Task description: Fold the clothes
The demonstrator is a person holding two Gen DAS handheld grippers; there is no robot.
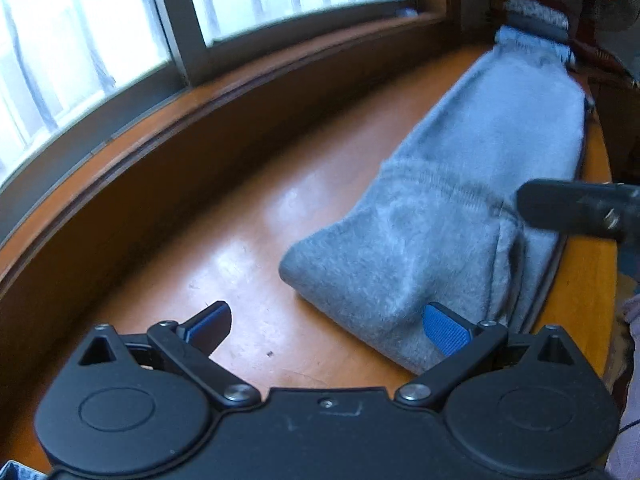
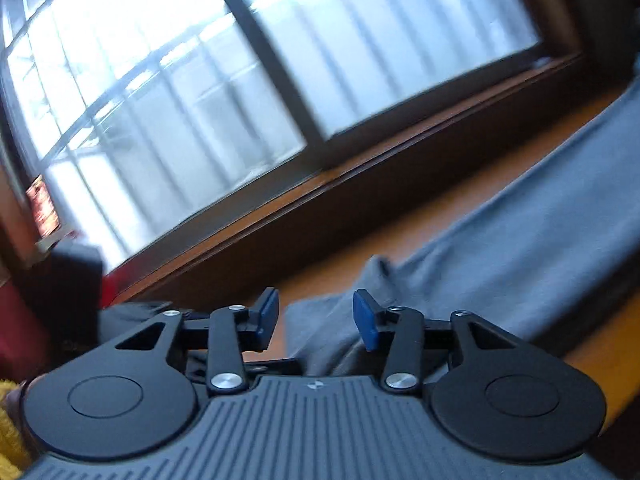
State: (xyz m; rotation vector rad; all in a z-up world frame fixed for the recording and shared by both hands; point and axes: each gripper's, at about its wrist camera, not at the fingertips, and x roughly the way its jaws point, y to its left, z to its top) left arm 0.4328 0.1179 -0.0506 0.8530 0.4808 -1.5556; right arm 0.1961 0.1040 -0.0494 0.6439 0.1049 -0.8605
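Two hand-held grippers in play, neither holding anything. Left hand-held gripper (image 1: pixel 326 326): jaws wide apart, nothing between them. Right hand-held gripper (image 2: pixel 316 314): jaws partly apart, blue pads not pressing on cloth, though a fold of fabric sits in the gap just past the tips.

The thing to fold: a grey fleece garment, long and narrow, looks like sweatpants already doubled lengthwise (image 1: pixel 448 208). It lies on the glossy orange-brown wooden table (image 1: pixel 224 248), running along the table's right edge from the near end up to the far right corner, ribbed end at the far corner. The window frame (image 1: pixel 180 60) runs along the table's far edge; bare wood between it and the cloth.

Relative position: in the left wrist view the near rounded end of the garment sits just ahead of the left unit's right pad (image 1: pixel 446 330), left pad over bare wood. A dark blurred bar enters from the right across the cloth, probably the right unit; can't confirm.

My read of the step: between folds, regrasp pending. To do it well:
- square both tips to the near end, one per corner
- pinch all layers, not just the top one
- lift level, carry toward the far end, keep edges aligned
- watch the right edge: cloth sits close to it, could slide off.
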